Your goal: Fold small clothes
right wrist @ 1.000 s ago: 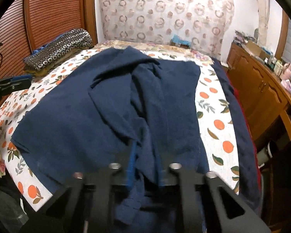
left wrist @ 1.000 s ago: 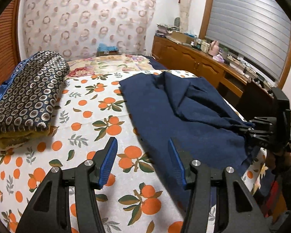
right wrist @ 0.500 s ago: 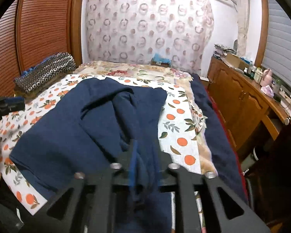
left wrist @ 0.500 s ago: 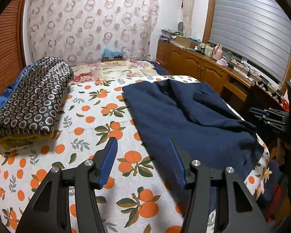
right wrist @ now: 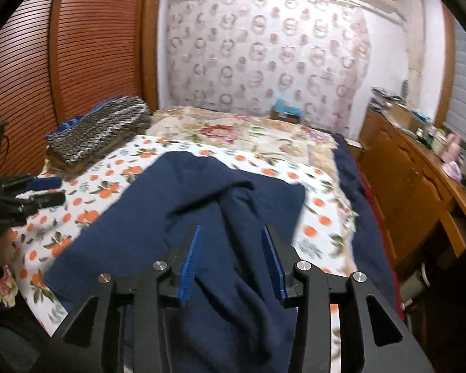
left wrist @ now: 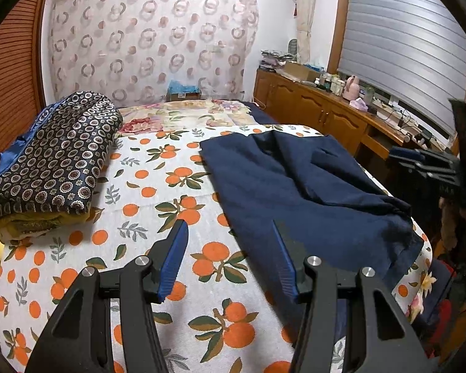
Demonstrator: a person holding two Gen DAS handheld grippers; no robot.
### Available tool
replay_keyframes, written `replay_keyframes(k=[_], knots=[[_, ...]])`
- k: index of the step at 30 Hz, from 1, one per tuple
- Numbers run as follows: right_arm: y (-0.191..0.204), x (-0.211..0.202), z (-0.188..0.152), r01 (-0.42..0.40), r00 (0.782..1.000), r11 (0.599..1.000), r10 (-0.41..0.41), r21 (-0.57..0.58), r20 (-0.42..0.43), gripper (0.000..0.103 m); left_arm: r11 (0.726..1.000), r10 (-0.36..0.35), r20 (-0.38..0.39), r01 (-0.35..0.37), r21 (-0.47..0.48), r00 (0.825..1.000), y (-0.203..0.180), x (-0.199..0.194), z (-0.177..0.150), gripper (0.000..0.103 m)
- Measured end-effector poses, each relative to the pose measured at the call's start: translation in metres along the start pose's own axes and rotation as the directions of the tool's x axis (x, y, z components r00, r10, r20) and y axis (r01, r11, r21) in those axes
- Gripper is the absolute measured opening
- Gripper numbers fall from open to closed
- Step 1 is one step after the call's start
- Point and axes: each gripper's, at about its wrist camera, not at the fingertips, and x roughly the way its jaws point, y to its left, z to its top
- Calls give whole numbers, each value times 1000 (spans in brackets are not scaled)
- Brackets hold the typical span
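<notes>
A dark navy garment (left wrist: pixel 298 192) lies rumpled on the orange-print bed sheet (left wrist: pixel 158 192), with a raised fold across its middle; it also shows in the right wrist view (right wrist: pixel 202 217). My left gripper (left wrist: pixel 230 258) is open and empty above the sheet, just left of the garment's near edge. My right gripper (right wrist: pixel 233 261) is open above the garment's near end, with nothing between its fingers. The right gripper also shows at the right edge of the left wrist view (left wrist: pixel 425 164), and the left gripper at the left edge of the right wrist view (right wrist: pixel 37 192).
A folded patterned blanket (left wrist: pixel 56 158) lies at the bed's left side by a slatted wooden wardrobe (right wrist: pixel 62 46). A wooden sideboard (left wrist: pixel 326 115) with clutter runs along the right wall. A floral quilt (right wrist: pixel 233 133) covers the far end of the bed.
My right gripper has opened and let go of the navy garment, which now lies on the bed. Both grippers have pulled back and lifted a little.
</notes>
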Motion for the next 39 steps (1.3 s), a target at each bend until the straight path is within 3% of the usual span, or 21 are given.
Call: replay_keyframes(k=[7,15,19,22,23,25,28,33,36,38,39], knots=[[-4,61,27,-90,991,995,95,48,-100,43,1000,-3,-1,3,1,1000,0,-1,-3,55],[-19,126,40,-134,955,972,178,193,-237,42,1000,-9,-7,9,0,1000,-1,-1,-6,55],[-27,143,45,-165,946,953,226,255,-231,42,1000,-8,-21,9,4,1000,-1,3,-9,55],[-38,144,47,-203,942,925,274,322,-192,27,1000,-7,-33,8,7,999,1,6,-12,55],[-41,145,47,-203,943,924,274,325,-188,6,1000,-7,-37,8,7,999,1,7,-12,55],[-44,139,50,-210,948,927,271,311,-166,4,1000,-6,-41,6,9,999,2,8,-13,55],[-54,118,60,-221,966,927,251,303,-65,2,1000,-8,-43,9,10,999,2,8,-14,55],[-104,87,89,-110,993,930,113,350,11,2,1000,-16,-54,17,12,998,2,10,-15,55],[-121,91,103,9,999,957,1,290,-37,3,1000,-19,-61,20,17,998,-1,11,-16,55],[-118,106,104,63,991,978,-37,201,-131,12,999,-25,-65,27,22,998,-3,12,-16,55],[-117,111,102,126,981,979,-98,159,-170,17,999,-26,-67,28,28,997,-5,12,-17,55]])
